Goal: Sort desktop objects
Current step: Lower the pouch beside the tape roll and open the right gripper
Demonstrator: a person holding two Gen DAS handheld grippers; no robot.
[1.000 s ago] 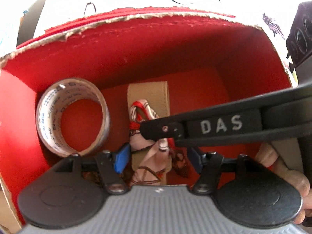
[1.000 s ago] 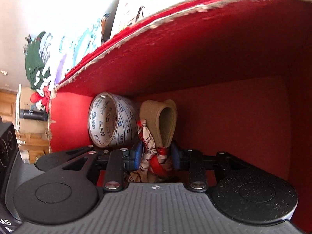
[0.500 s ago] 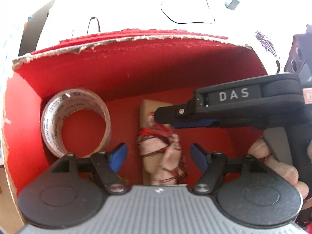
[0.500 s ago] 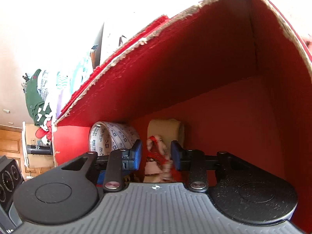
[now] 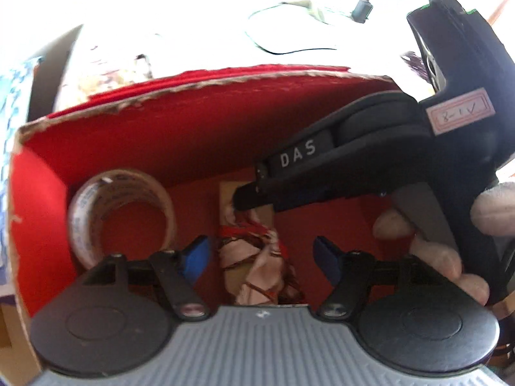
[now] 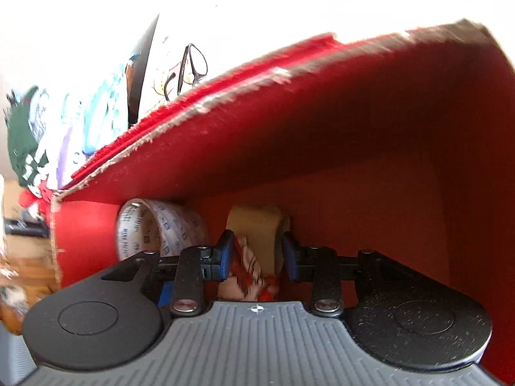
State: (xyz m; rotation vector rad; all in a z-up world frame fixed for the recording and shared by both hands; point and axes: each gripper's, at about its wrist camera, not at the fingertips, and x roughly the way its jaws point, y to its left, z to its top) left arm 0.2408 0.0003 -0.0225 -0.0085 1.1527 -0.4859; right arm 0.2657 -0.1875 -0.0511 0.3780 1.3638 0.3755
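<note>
A red cardboard box (image 5: 193, 128) lies open below me. On its floor stand a roll of printed tape (image 5: 119, 212) at the left and a tan loop wrapped in a red-and-white patterned scarf (image 5: 254, 257) in the middle. My left gripper (image 5: 261, 257) is open above the scarf bundle, and its blue fingertips (image 5: 196, 255) touch nothing. My right gripper (image 5: 248, 197) reaches in from the right, held by a hand (image 5: 428, 244). In the right wrist view the right gripper (image 6: 257, 254) is open astride the tan loop (image 6: 254, 228) and scarf (image 6: 248, 270), apart from both. The tape roll (image 6: 154, 228) stands left of it.
The box has torn cardboard rims (image 6: 273, 74). Beyond its far wall the white tabletop holds a pair of glasses (image 6: 190, 67), a dark cable (image 5: 289, 50) with a small plug (image 5: 362, 9), and a dark flat panel (image 5: 51, 61) at the left.
My right gripper, shut on the scarf bundle a second ago, has opened and left it on the box floor. Both grippers have drawn back upward from the box.
</note>
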